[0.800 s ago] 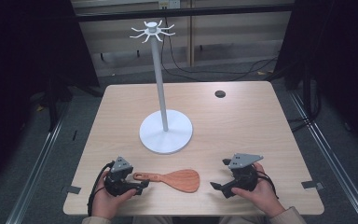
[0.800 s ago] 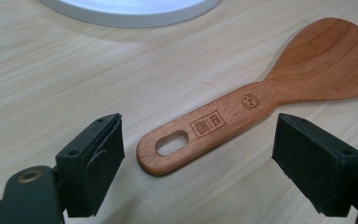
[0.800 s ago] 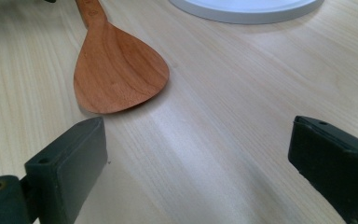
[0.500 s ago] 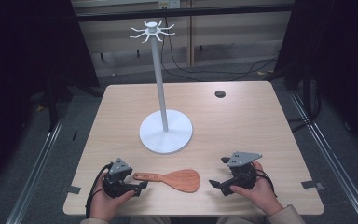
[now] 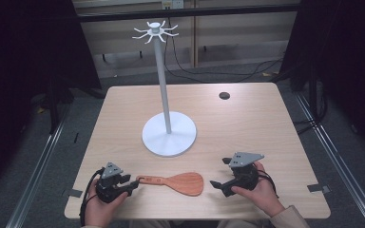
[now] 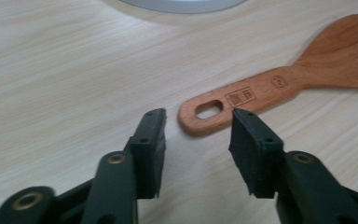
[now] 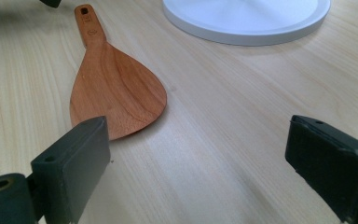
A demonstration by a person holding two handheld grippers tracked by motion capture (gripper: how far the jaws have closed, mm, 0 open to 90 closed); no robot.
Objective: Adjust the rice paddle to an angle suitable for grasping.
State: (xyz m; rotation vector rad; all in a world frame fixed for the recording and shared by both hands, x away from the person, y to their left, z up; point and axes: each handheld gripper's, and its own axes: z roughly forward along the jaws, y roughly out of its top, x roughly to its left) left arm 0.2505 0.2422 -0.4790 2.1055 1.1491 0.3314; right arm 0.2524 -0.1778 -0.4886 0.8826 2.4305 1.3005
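Lying: one spatula (image 5: 178,183) | one stand (image 5: 168,137) | two grippers, jaws apart, empty

The tongs (image 7: 200,161) gape wide over the table (image 7: 242,116) — wooden spatula (image 7: 114,86) just beside the left jaw.

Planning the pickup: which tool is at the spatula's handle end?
The left tool: its open jaws flank the wooden spatula's holed handle tip. The right tool, also open, faces the broad blade.
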